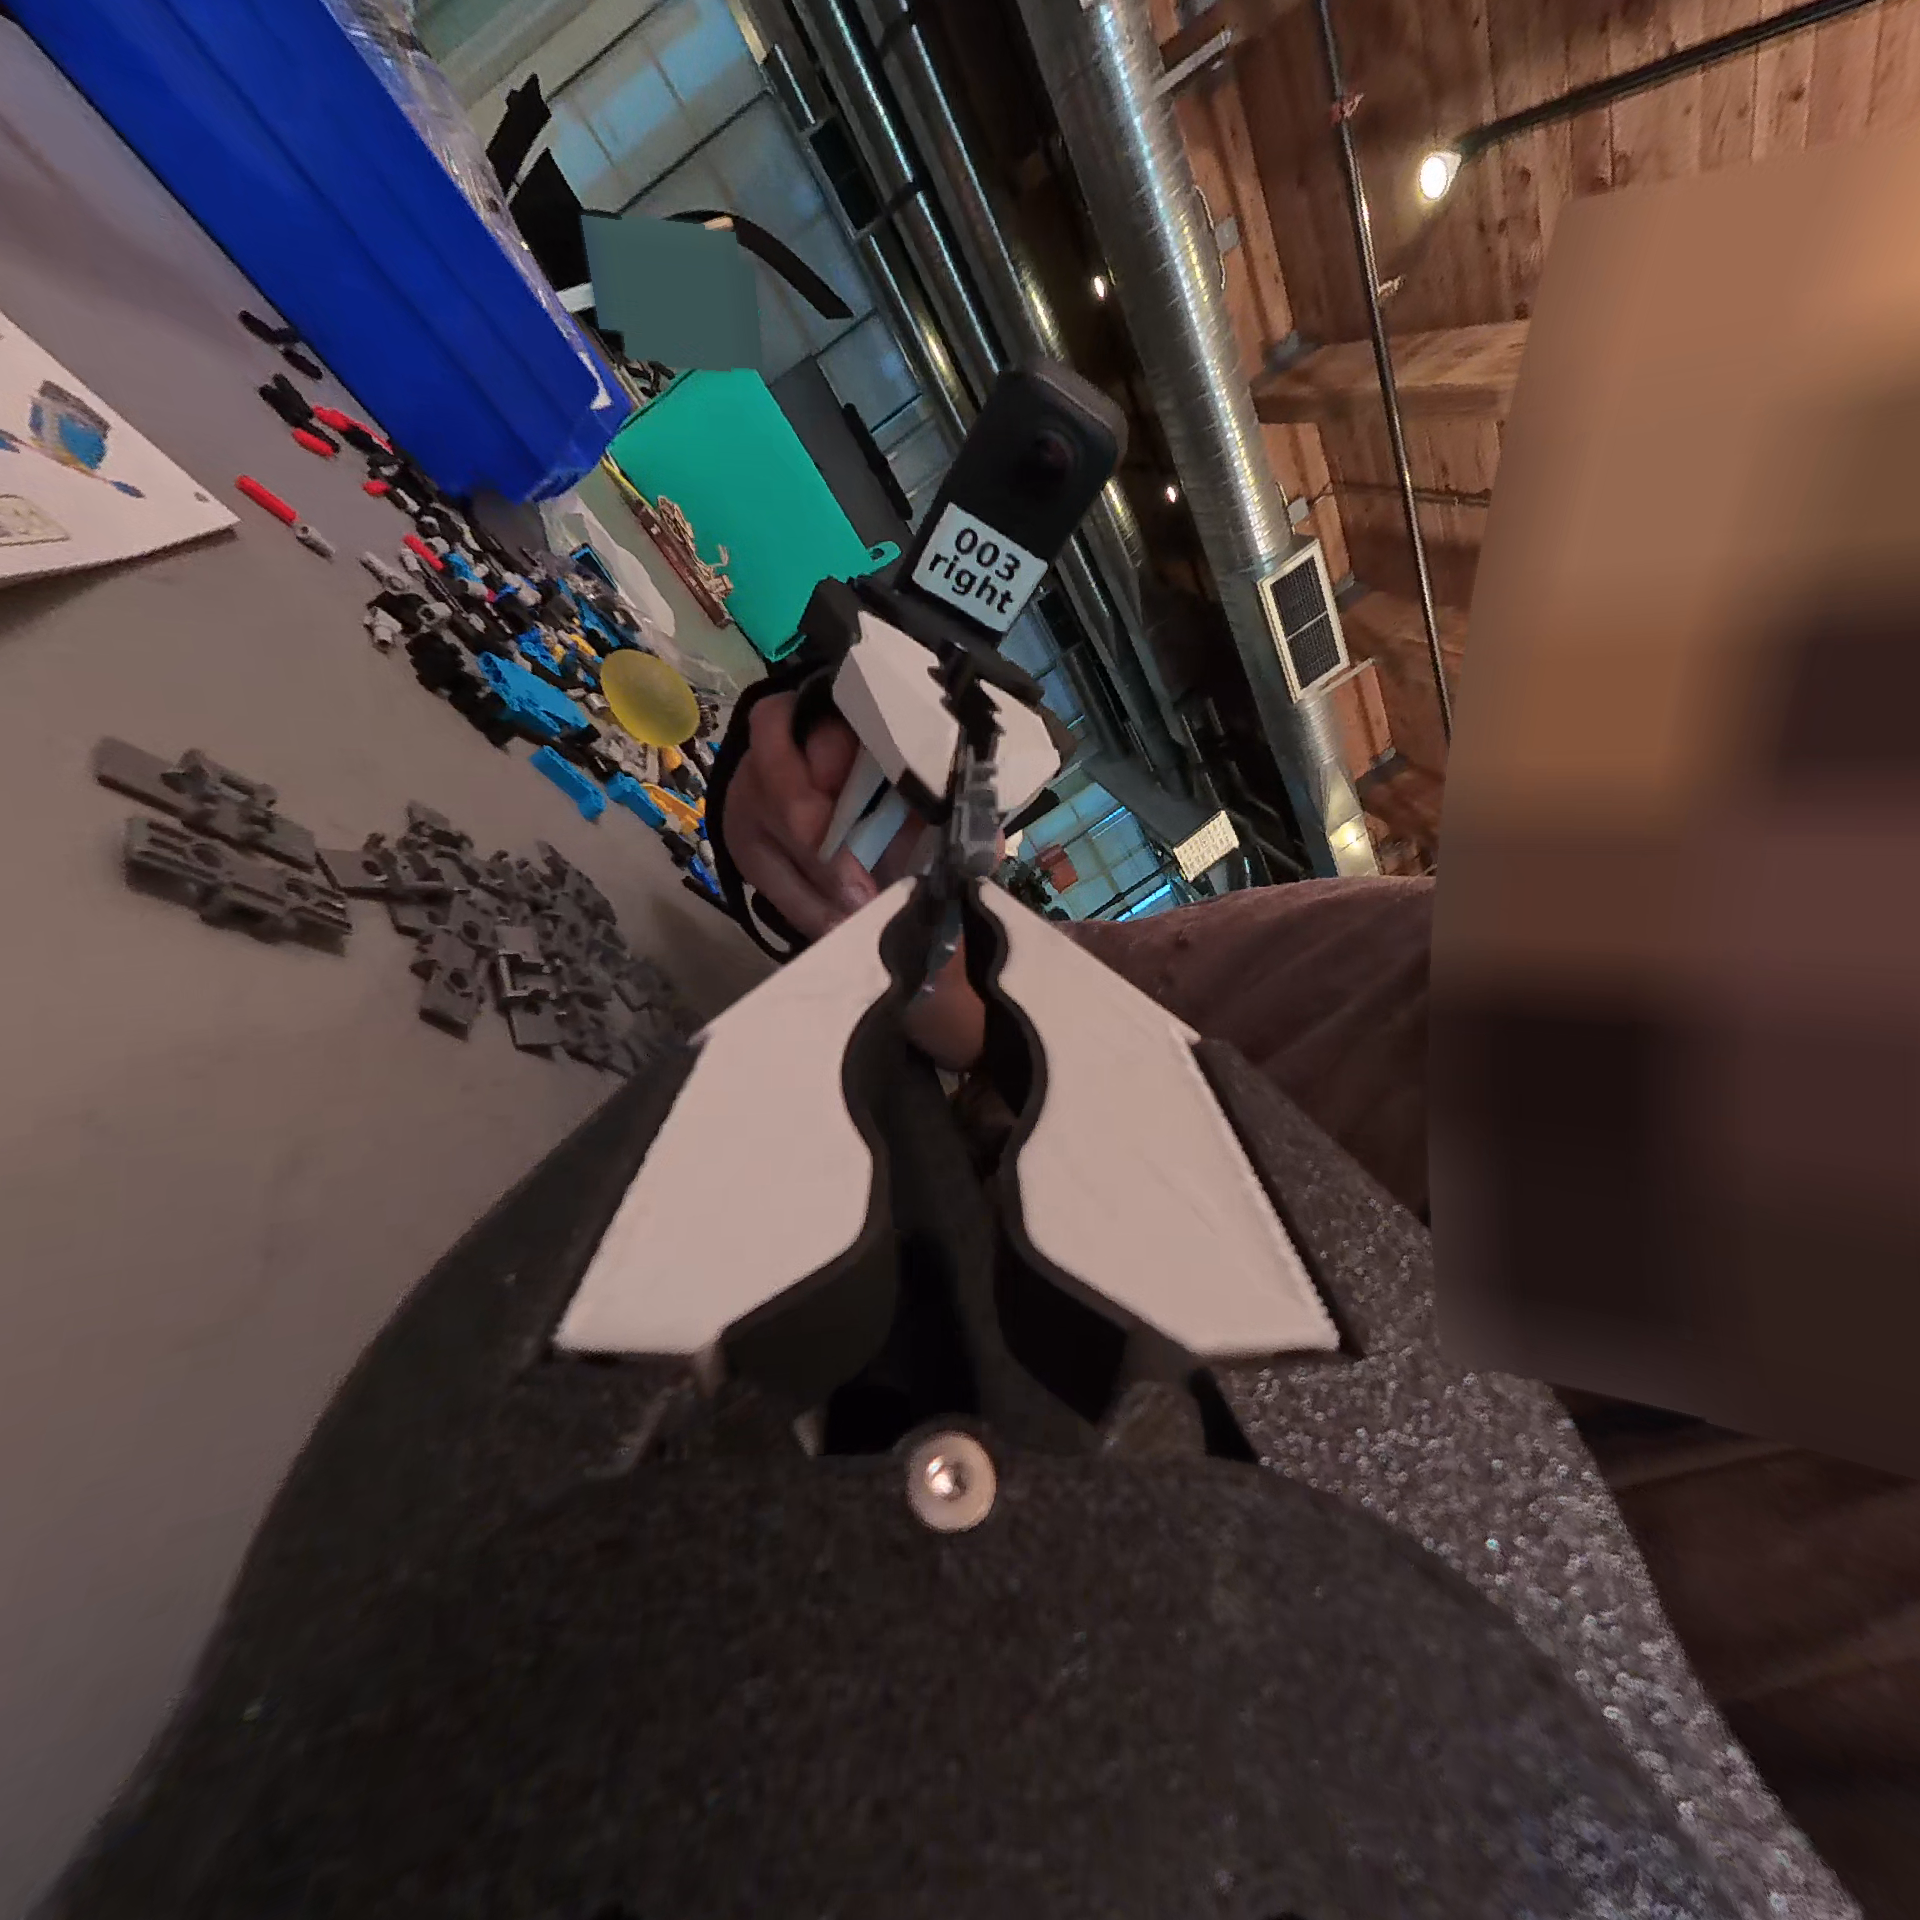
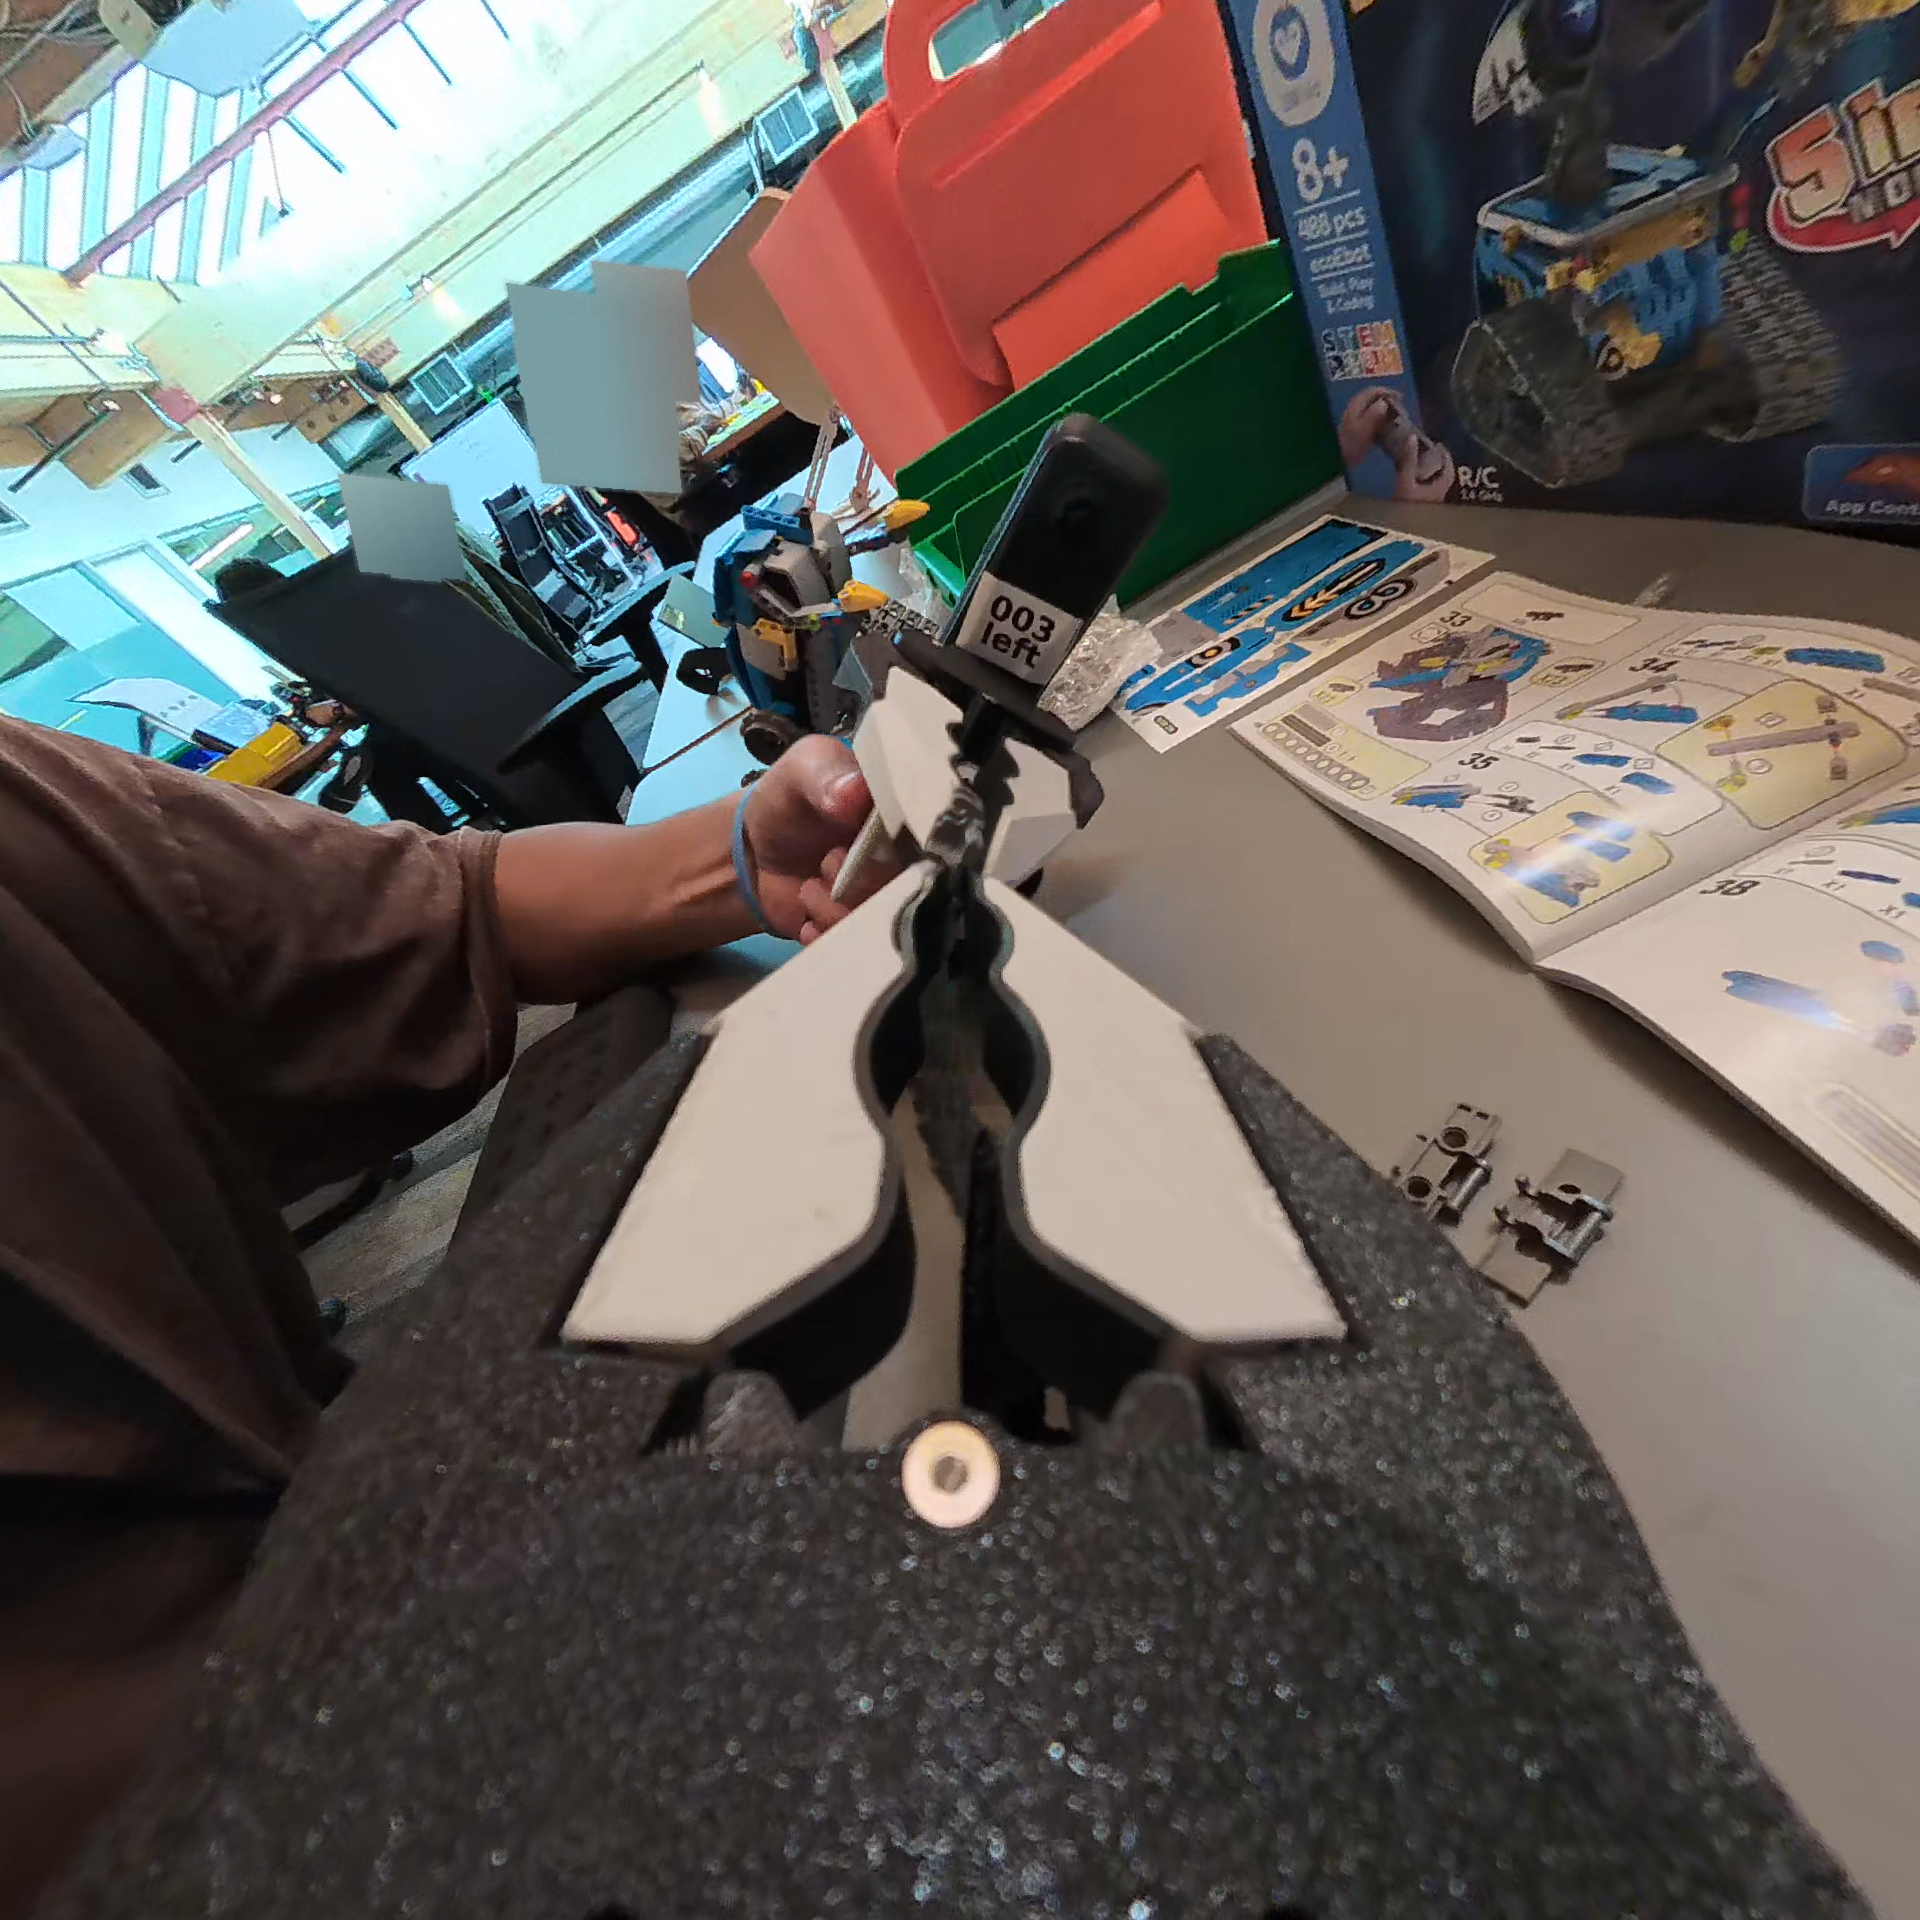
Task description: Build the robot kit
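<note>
Looks like an open workshop/makerspace from my feed: wood-plank ceiling (image 1: 1351, 156) with bare metal ducts (image 1: 1174, 312), office chairs (image 2: 582, 665) at shared desks, and a grey table (image 1: 208, 1143) covered in building-kit parts (image 1: 488, 935) and a manual (image 2: 1610, 779).

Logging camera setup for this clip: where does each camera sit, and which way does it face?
Left wrist view: on the left tool, tilted, facing the right tool and hand; grey pieces on the table.
Right wrist view: on the right tool, facing the left tool, hand, booklet.
Shared: both tools pinch one dark grey strip between them.
</note>
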The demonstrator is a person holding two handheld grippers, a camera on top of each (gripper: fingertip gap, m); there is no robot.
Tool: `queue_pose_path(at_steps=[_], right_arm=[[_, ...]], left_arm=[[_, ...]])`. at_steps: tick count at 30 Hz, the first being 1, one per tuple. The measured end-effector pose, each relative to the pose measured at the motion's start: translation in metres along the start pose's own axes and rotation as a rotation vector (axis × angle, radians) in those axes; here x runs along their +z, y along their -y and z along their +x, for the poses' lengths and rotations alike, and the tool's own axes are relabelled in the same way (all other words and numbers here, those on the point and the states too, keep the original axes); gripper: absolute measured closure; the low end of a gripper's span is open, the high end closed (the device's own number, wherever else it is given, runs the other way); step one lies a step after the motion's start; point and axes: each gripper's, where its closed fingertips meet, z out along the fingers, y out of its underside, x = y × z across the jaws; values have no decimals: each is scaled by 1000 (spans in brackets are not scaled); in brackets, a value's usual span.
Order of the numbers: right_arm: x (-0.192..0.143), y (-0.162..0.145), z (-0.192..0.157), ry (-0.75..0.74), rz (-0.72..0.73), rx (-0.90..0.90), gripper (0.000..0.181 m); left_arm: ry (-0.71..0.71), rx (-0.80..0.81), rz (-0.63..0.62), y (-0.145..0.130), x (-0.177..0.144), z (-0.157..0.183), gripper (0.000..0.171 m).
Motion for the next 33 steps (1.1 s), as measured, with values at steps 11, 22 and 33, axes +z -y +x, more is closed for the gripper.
queue_pose_path(at_steps=[11,22,33], right_arm=[[2,-15,14,-12,-87,9,174],[-6,-24,-5,94,-196,-101,141],[-2,-72,-37,18,-541,-506,163]], left_arm=[[142,95,-30,0,-4,-14,171],[402,701,-305,-18,-3,-4,169],[553,1103,-614,-76,10,2,169]])
